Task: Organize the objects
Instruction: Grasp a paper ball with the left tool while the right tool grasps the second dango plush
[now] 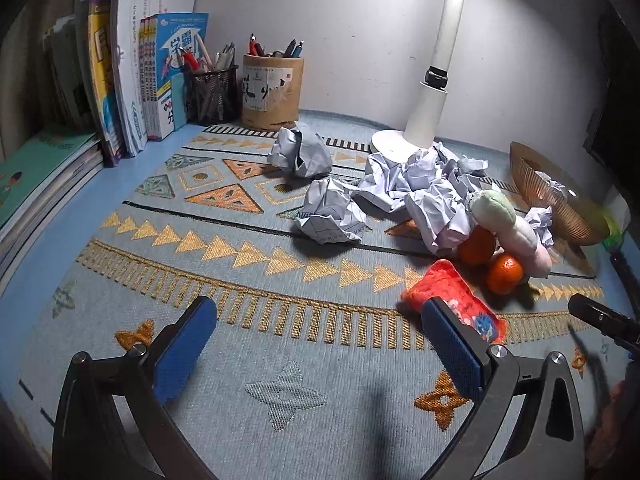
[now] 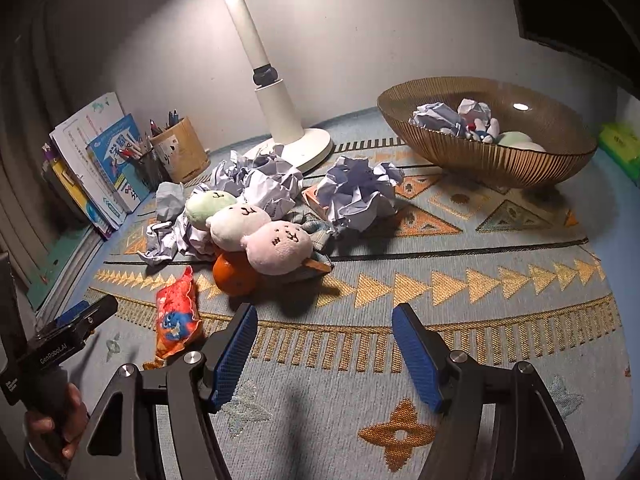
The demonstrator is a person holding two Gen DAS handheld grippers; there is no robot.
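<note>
Both tools are showing the same build. The left gripper (image 1: 320, 344) is wearing two flat fingers (image 1: 182, 350) faced with blue, finely ribbed pads, each bolted to a matte black curved arm by a round silver screw, with a triangular cut-out showing in the right-hand arm. The right gripper (image 2: 324, 348) is carrying matching blue pads on its fingers (image 2: 236, 354), black arms and silver screw heads. In the right wrist view, the left tool's black body is bearing white "GenRobot.AI" lettering, and bare-skinned fingers of the left hand (image 2: 52, 420) are showing around its dark handle.
</note>
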